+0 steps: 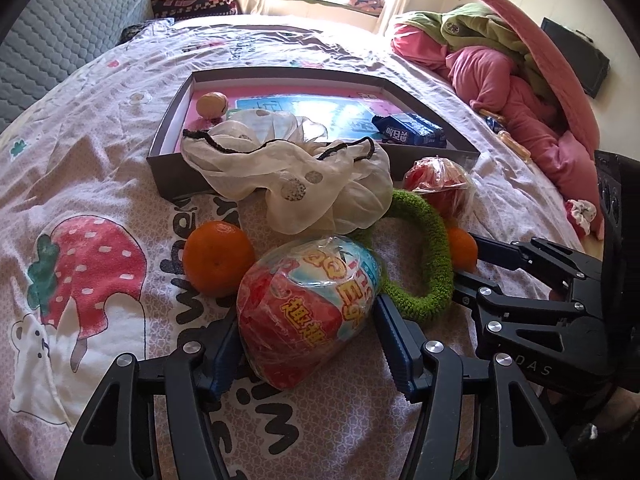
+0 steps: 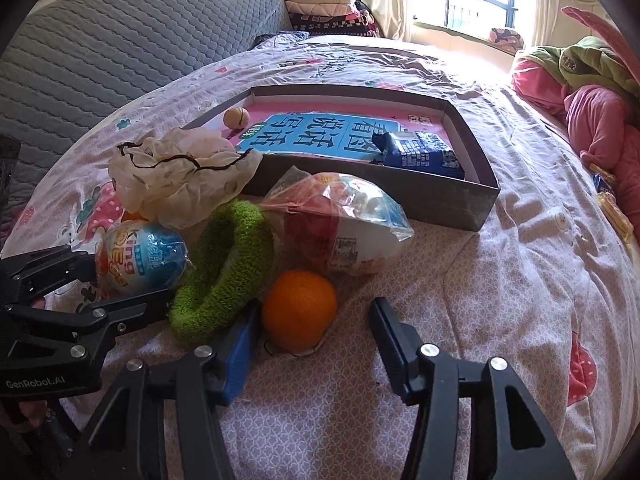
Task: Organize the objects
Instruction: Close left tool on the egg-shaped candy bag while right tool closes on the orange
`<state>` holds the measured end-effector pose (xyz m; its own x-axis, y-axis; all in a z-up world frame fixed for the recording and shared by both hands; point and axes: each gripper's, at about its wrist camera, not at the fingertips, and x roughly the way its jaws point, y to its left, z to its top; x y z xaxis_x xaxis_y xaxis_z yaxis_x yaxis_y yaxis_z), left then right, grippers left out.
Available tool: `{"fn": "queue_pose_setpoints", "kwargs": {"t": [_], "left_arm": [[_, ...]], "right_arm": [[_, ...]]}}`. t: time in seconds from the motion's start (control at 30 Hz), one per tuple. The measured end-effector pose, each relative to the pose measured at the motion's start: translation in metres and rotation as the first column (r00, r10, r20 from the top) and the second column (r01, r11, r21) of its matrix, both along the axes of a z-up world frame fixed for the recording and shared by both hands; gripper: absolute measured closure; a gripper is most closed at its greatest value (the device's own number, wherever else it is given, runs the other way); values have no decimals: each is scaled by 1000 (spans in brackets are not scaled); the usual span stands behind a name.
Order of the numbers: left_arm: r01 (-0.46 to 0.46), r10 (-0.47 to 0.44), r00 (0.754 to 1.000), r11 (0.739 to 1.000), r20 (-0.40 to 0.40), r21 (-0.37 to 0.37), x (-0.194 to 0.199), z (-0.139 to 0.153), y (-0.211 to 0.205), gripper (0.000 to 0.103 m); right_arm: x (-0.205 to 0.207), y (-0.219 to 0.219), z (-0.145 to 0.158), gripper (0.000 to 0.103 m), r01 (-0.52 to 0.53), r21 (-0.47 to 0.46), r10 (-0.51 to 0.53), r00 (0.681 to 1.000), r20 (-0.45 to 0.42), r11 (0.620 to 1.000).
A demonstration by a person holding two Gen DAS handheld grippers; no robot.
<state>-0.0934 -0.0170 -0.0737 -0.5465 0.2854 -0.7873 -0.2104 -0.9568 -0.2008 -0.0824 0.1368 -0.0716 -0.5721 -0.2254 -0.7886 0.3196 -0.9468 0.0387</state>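
Snack eggs (image 1: pixel 308 308), tangerines (image 2: pixel 299 310) and scrunchies (image 2: pixel 224 276) lie outside the box (image 1: pixel 180 178) holding three items; left tool (image 1: pixel 308 344) straddles one egg, right tool (image 2: pixel 312 340) spread around a tangerine.

Ahead of our left tool (image 1: pixel 308 340) the wrapped egg toy (image 1: pixel 304 308) fills the gap, with the white cloth (image 1: pixel 296 172) and box (image 1: pixel 192 184) wall beyond. Our right tool (image 2: pixel 316 344) meets an orange (image 2: pixel 300 310); the bed (image 2: pixel 500 280) to its right lies free.
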Motion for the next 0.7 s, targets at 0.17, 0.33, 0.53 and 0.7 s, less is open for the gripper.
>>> {"fn": "queue_pose_setpoints", "kwargs": {"t": [0.17,0.33,0.53,0.7], "left_arm": [[6,-6,1000,1000,-7,5,0,1,3,41],[3,-3,1000,1000,-8,12,1,1,2,41],[9,-9,1000,1000,-6,14,5,2,2,41],[13,-13,1000,1000,-4,10,9,2,2,42]], "right_arm": [[2,2,2,65,-11,-29,11,1000,-1,1000],[5,0,3,65,-18,-14,18,1000,-7,1000],[8,2,4,65,-25,-7,25,1000,-10,1000],[11,2,5,66,-28,-4,28,1000,-10,1000]]}}
